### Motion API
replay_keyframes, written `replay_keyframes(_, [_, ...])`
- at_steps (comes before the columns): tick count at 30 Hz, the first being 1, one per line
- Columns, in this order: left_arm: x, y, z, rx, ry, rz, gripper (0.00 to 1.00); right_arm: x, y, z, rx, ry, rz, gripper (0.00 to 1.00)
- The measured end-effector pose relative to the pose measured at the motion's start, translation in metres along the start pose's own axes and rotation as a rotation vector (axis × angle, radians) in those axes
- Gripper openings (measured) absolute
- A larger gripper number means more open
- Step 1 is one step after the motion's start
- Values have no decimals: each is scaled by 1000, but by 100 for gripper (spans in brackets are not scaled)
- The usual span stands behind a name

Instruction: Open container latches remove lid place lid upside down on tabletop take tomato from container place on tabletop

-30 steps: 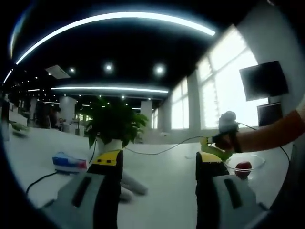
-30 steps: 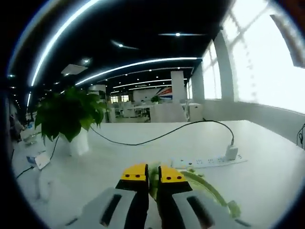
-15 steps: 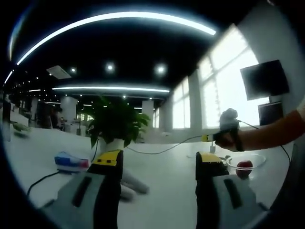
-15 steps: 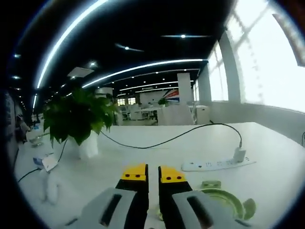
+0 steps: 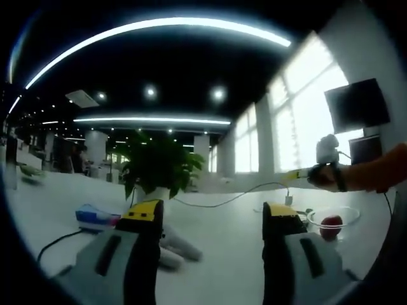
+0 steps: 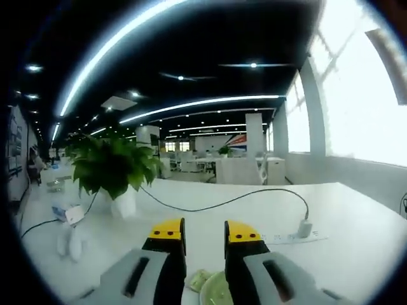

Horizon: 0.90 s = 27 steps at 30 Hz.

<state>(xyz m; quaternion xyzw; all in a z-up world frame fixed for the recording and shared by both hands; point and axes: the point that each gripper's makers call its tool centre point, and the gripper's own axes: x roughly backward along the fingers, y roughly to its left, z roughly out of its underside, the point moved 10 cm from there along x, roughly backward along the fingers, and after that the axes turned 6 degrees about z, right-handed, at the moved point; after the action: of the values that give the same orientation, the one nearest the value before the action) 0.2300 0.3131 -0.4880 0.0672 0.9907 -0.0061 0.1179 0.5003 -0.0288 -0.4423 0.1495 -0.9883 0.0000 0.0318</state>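
A clear container [image 5: 332, 219] with a red tomato [image 5: 329, 223] in it stands on the white table at the right of the left gripper view. My left gripper [image 5: 210, 213] is open wide, with nothing between its jaws. Above the container, a hand holds my right gripper [image 5: 294, 174] up in the air. In the right gripper view, my right gripper [image 6: 203, 232] is open, and the green-rimmed lid [image 6: 215, 292] lies on the table just below and beyond its jaws. One of the lid's latch flaps [image 6: 197, 279] shows between the jaws.
A potted plant [image 5: 156, 168] [image 6: 114, 168] stands mid-table with a black cable running past it. A white power strip [image 6: 289, 238] lies to the right. A blue and white item [image 5: 95, 216] and a white cylinder [image 5: 179, 244] lie near the left gripper. Windows line the right wall.
My right gripper set the lid down on the table, opened its jaws and rose away from it. The left gripper has stayed open and hardly moved.
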Motion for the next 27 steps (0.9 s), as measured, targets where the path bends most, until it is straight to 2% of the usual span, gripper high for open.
replay_keyframes(11, [-10, -4, 0, 6, -1, 9, 56, 27, -38, -4, 42, -20, 20, 18])
replay_keyframes(19, [-16, -8, 0, 11, 1, 22, 56, 63, -66, -8, 34, -33, 38, 19])
replay_keyframes(27, [-21, -8, -2, 15, -4, 28, 56, 101, -111, -6, 16, -47, 123, 18])
